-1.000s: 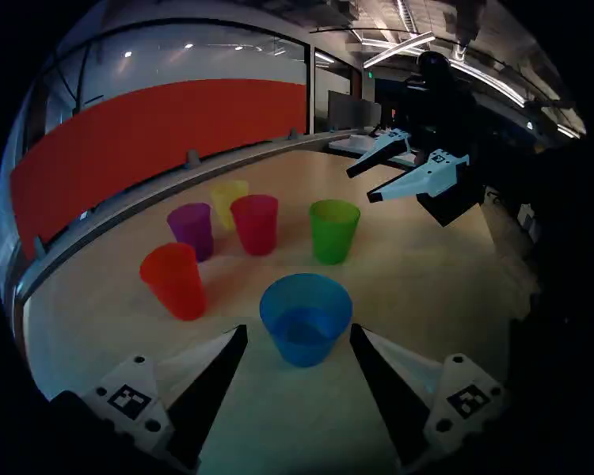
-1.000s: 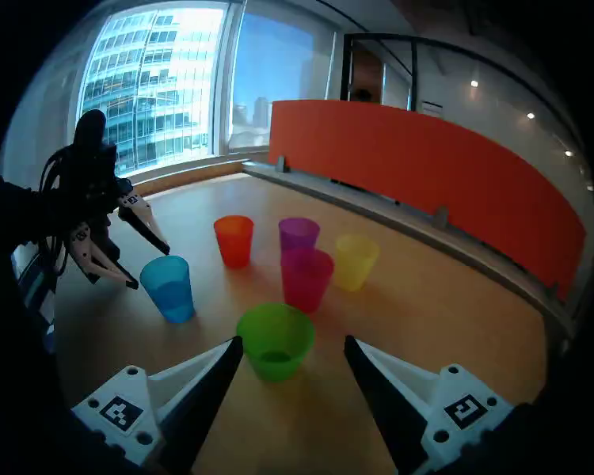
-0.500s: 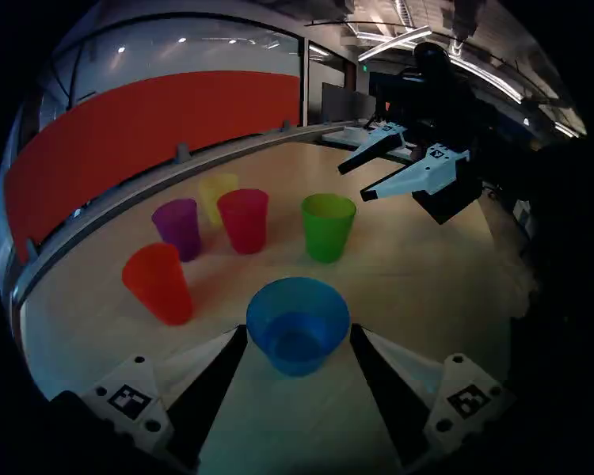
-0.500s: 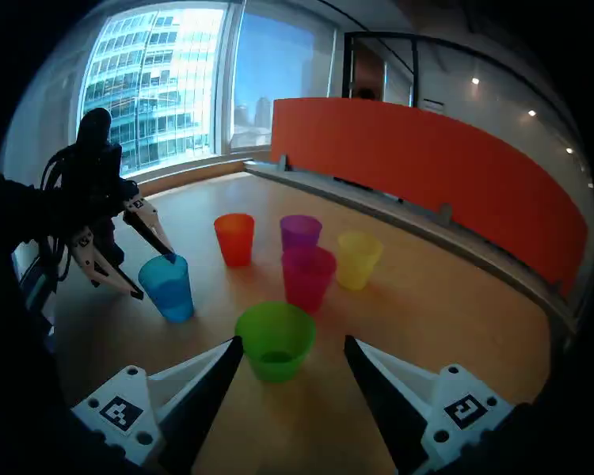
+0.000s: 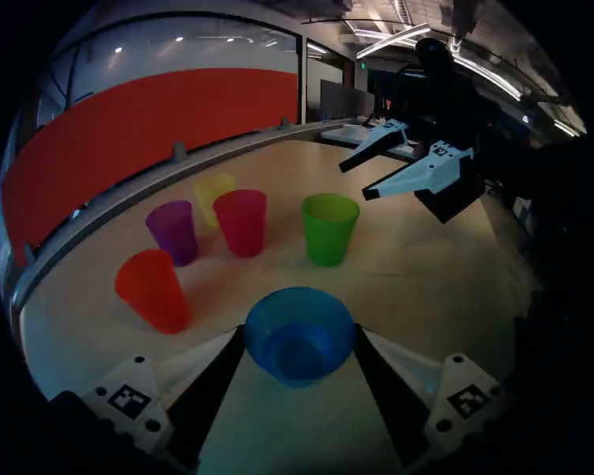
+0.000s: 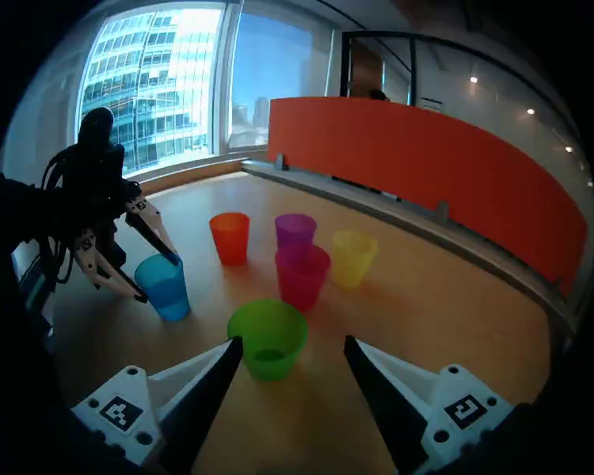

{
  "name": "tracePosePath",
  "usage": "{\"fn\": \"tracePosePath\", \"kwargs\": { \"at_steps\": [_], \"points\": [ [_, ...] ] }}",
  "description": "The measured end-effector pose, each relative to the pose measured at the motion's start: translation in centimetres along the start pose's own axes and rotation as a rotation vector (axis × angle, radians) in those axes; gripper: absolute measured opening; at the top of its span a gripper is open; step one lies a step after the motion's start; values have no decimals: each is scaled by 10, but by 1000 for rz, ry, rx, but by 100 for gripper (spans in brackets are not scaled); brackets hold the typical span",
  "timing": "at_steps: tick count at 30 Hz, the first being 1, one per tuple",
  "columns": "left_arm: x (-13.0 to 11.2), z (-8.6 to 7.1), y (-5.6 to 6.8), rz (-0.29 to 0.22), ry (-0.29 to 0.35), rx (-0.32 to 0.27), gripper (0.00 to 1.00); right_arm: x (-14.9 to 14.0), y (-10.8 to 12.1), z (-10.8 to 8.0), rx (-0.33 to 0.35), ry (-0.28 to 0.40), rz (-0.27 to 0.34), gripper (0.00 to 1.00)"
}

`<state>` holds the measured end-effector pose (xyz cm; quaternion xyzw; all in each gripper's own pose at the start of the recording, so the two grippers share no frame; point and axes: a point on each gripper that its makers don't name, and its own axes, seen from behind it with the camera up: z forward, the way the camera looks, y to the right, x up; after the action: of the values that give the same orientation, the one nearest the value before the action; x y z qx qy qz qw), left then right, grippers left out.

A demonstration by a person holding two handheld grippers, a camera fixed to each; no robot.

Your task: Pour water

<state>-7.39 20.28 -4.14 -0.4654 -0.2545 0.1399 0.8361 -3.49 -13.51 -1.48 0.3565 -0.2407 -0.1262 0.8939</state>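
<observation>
A blue cup point(image 5: 298, 336) with some water in it stands on the wooden table point(image 5: 424, 269), right between the fingertips of my left gripper point(image 5: 297, 331). That gripper is open, one finger on each side of the cup's rim. The right gripper view shows the same blue cup point(image 6: 164, 286) with the left gripper point(image 6: 142, 265) straddling it. A green cup point(image 6: 267, 339) stands just ahead of my right gripper point(image 6: 291, 342), slightly left of centre. This gripper is open too and holds nothing. In the left gripper view the right gripper point(image 5: 355, 182) hovers behind the green cup point(image 5: 329, 229).
Behind stand an orange cup point(image 6: 230, 237), a purple cup point(image 6: 295, 231), a magenta cup point(image 6: 302, 277) and a yellow cup point(image 6: 352, 257), close together. A red partition point(image 6: 424, 166) runs along the table's far edge. Bare tabletop lies to the right of the cups.
My left gripper has moved forward, so the blue cup now sits between its fingertips instead of ahead of them. The right gripper has barely shifted.
</observation>
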Motion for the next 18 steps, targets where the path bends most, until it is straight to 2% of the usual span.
{"fn": "tracePosePath", "kwargs": {
  "at_steps": [18],
  "points": [
    [0, 5, 2, -2, -4, -7, 97, 0, 2, 0, -3, -1, -2, 99]
  ]
}}
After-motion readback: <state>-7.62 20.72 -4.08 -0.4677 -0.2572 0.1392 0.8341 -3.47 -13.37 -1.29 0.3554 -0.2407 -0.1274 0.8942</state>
